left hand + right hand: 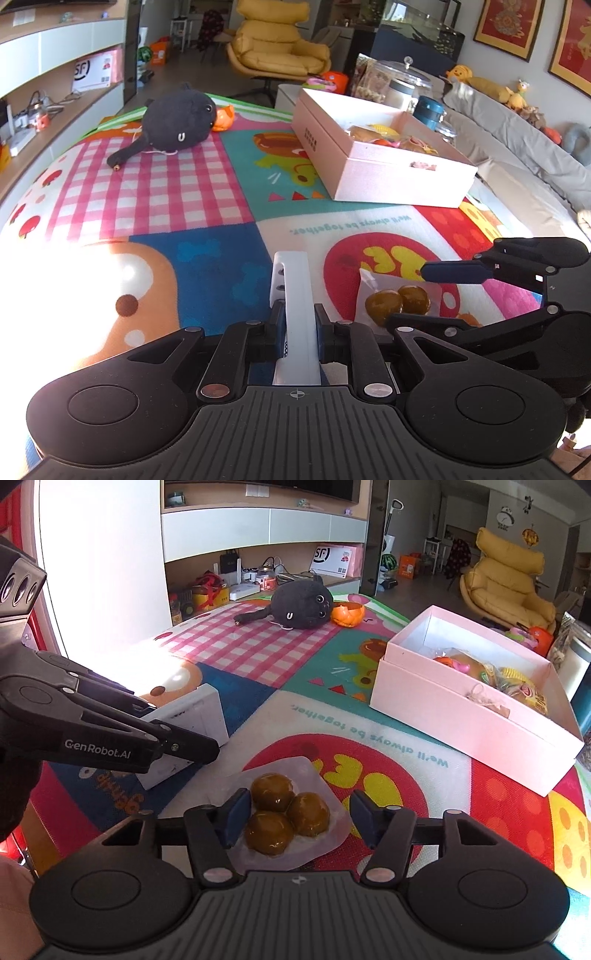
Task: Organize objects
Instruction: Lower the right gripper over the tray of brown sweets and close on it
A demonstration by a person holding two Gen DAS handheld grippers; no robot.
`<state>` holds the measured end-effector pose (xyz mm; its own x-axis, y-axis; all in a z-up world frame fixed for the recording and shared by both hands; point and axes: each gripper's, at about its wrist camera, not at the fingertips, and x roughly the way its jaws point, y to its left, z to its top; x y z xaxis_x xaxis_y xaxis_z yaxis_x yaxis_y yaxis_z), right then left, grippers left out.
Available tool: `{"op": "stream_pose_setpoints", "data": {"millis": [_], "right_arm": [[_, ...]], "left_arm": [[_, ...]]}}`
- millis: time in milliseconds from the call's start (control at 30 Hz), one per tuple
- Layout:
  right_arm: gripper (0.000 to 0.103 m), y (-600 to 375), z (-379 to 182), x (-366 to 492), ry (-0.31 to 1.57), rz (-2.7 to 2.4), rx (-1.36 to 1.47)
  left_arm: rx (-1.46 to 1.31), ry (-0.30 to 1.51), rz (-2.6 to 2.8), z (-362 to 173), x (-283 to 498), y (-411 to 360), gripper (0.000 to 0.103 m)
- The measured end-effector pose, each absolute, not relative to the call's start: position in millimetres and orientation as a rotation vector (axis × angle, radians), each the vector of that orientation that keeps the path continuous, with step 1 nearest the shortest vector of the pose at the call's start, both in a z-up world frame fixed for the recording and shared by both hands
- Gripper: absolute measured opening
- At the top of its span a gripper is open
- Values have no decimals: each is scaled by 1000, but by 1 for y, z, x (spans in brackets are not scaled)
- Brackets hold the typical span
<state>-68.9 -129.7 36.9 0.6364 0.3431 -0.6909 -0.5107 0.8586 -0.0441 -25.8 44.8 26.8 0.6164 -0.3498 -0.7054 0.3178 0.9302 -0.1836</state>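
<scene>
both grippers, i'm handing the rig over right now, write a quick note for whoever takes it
Left gripper: jaws shut on the white flat device, held on edge above the play mat.
Right gripper: jaws open on either side of the clear packet of brown balls, which lies on the mat; not gripped yet.
Pink box: open, on the mat further ahead, already holding several wrapped snacks.
Loose on the far side of the mat: black plush and orange pumpkin cup.
Left to do: probably box the white device and the packet, then deal with the plush and cup.
</scene>
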Motion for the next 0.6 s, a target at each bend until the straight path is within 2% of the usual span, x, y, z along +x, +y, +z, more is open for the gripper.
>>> {"op": "stream_pose_setpoints", "data": {"millis": [600], "right_arm": [[57,-153,39,-76,696,417,-215]], "left_arm": [[-54,817,-382,26,-28,45,18]]}}
